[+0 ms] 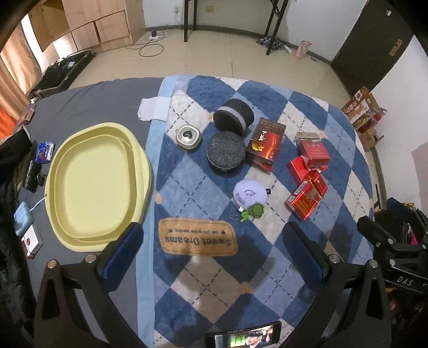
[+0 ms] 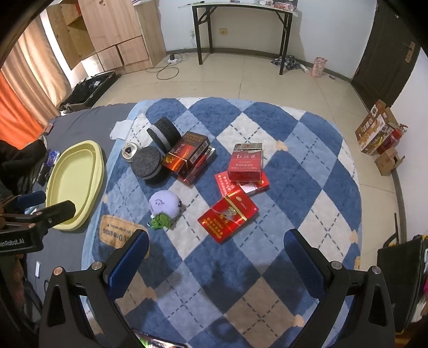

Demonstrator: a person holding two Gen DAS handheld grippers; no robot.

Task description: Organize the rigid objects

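Several red cigarette packs (image 1: 307, 198) (image 2: 227, 215) lie scattered on the blue checked blanket (image 1: 267, 267) (image 2: 240, 281). A dark red box (image 1: 266, 143) (image 2: 186, 155) rests beside two round black cookie-shaped pieces (image 1: 226, 152) (image 2: 148, 164). A small square tin (image 1: 188, 137) (image 2: 129, 152) sits left of them. An empty yellow tray (image 1: 99, 184) (image 2: 75, 184) lies at the left. My left gripper (image 1: 211, 254) hovers open above the blanket, nothing between its fingers. My right gripper (image 2: 216, 257) is open too, just short of the nearest red pack.
A purple plush (image 1: 250, 194) (image 2: 164, 204) with a green charm (image 1: 254, 211) lies mid-blanket. Small items (image 1: 44, 152) clutter the grey sheet left of the tray. Beyond the bed's far edge is tiled floor with a black-legged table (image 2: 240, 16) and cardboard boxes (image 2: 377, 133).
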